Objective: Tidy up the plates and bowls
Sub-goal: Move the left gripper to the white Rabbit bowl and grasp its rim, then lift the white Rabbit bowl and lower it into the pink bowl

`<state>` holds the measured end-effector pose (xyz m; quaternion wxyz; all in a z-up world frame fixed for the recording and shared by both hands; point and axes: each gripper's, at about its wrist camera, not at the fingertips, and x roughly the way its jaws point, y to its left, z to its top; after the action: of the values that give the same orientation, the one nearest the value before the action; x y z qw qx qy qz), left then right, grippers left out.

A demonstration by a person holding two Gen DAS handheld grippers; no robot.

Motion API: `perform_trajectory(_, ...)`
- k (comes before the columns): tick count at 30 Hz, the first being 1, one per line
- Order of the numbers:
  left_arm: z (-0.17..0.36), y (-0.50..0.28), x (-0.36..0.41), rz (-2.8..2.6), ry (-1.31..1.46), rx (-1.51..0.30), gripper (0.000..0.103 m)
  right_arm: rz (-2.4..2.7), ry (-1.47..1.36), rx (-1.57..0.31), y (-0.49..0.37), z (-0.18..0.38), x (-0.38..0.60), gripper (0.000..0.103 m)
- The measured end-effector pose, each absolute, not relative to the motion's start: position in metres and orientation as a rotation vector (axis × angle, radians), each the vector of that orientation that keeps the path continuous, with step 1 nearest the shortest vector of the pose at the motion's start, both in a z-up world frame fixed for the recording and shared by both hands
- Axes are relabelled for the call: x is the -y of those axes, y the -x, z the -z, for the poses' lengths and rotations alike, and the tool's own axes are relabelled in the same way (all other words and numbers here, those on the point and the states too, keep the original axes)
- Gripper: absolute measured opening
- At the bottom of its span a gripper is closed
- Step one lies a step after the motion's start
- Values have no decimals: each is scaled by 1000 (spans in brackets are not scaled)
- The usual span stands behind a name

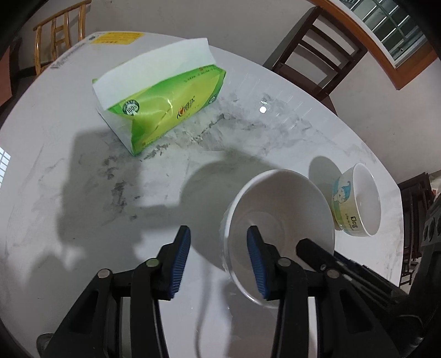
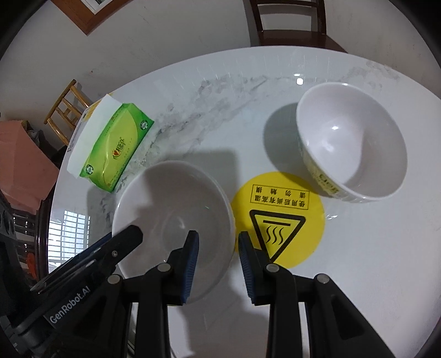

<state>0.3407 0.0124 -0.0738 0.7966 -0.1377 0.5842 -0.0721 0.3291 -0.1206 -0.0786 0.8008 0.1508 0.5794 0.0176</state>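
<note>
On the far left, behind the marble table (image 1: 82, 179), a pale wooden chair (image 1: 60, 33) stood against the wall. A green tissue pack (image 1: 165, 110) lay on the left part of the tabletop, well apart from the crockery, with one white sheet standing up from it. Nothing lay between the pack and the bowls. The left gripper (image 1: 218, 231) pointed steeply down with its fingers moderately apart. One pad sat outside the near rim of the white bowl (image 1: 275, 209) and the other inside it, and neither was seen pressing the wall. The white bowl stood on the table near its front edge and was empty. The right gripper (image 2: 218, 235) straddled the opposite side of the same rim in like manner, its fingers parted and not clamped, one pad inside the bowl and one over a round yellow warning sticker (image 2: 281, 220) just beside it. Each gripper's finger intruded into the other's view across the bowl. Further right, past the sticker, a patterned bowl (image 2: 352, 143) stood upright, apart from the white bowl, also empty. A dark chair (image 1: 317, 55) stood beyond the table's far side, and a barred window (image 1: 391, 24) sat high on the wall.
</note>
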Motion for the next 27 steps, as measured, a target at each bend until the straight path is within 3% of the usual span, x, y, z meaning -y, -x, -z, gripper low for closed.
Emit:
perform_trajectory(3,79,-342,-11,169,303,-1270,13,-36,-324,-1247,-330,82,119,30)
perform_trajectory(5,83,-342,-10,183,318,-1282,11,-35,-331,-1242,-330,83,120,27)
perform_trajectory(9,81,-337,-10,173,309,-1284,10,-33,-331,-1249,-328,83,121,22)
perform_trajectory(27,30,-276,-33,158,295,-1249,10,-101,-297,-1218,-274,40,98,21)
